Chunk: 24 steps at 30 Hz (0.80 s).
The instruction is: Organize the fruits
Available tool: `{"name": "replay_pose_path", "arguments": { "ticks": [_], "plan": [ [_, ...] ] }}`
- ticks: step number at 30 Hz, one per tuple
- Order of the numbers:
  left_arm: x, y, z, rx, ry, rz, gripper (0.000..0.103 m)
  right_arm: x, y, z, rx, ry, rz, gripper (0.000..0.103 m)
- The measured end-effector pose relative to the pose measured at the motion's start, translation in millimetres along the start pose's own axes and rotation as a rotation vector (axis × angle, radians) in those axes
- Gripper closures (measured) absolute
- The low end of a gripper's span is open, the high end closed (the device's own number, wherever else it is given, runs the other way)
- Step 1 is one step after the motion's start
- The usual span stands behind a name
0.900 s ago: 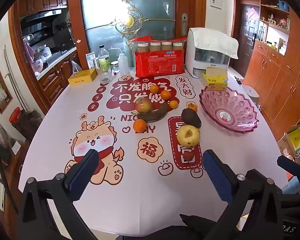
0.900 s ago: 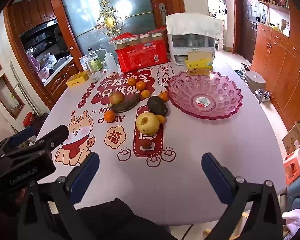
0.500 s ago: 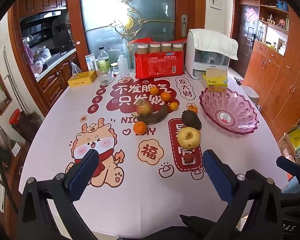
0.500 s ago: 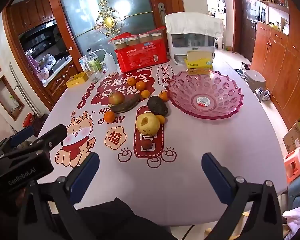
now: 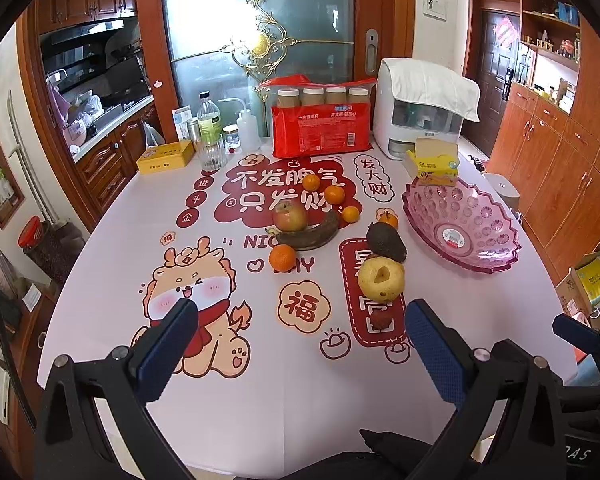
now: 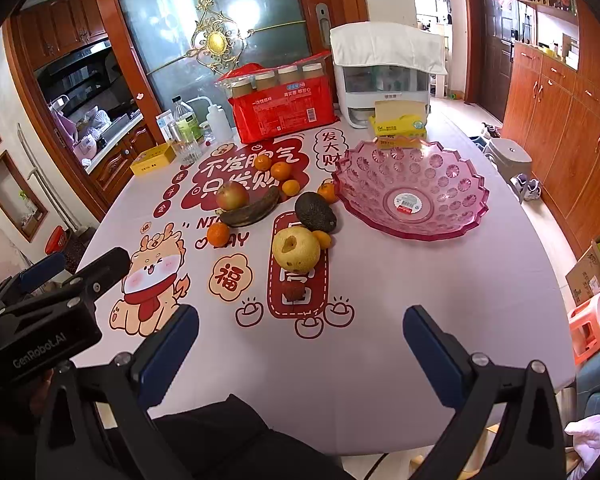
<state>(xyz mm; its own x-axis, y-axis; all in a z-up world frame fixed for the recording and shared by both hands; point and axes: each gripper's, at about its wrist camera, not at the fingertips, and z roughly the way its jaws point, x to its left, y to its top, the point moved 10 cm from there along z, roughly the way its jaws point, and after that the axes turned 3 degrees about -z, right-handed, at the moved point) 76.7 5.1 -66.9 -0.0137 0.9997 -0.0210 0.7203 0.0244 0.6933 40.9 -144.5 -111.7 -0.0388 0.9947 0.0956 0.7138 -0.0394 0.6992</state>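
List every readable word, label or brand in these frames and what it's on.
"GenRobot.AI": side of the left gripper.
"不发脾气 只发财": big red patch on the tablecloth.
"发大财": bubble on the cloth.
"福": flower badge on the cloth.
"进 斗 金": three small red dots.
"NIC…" and "…AY": partly hidden by the banana.
"一次性纸杯": red cup pack; its smaller print is blurred.
Bowl sticker, tissue box, yellow box: unreadable.

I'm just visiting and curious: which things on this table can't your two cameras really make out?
- Small orange: right wrist view, mostly hidden behind the pear.
- Small dark red fruit: both views, too small to identify.
- Pink bowl sticker: print too small.
- Table's near edge: partly hidden by the jaws' frames in both views.
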Motion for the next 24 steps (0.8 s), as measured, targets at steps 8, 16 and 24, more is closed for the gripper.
{"name": "replay_pose_path", "arguments": {
  "ticks": [8, 16, 24],
  "plan": [
    [1.2, 2.0, 0.7, -0.001, 0.000, 0.000, 0.001, 0.1, 0.2, 1.2, 0.004, -0.001, 0.001, 0.001],
    [1.6, 5.5, 2.7, -0.002, 0.000, -0.002, 0.001, -0.1, 1.4, 1.4, 0.007, 0.000, 0.001, 0.001],
    [2.6, 2.8, 7.0, 0.015, 0.003, -0.006, 0.001, 0.2, -2.1, 3.5, 0.010, 0.006, -0.002, 0.001]
  ]
}}
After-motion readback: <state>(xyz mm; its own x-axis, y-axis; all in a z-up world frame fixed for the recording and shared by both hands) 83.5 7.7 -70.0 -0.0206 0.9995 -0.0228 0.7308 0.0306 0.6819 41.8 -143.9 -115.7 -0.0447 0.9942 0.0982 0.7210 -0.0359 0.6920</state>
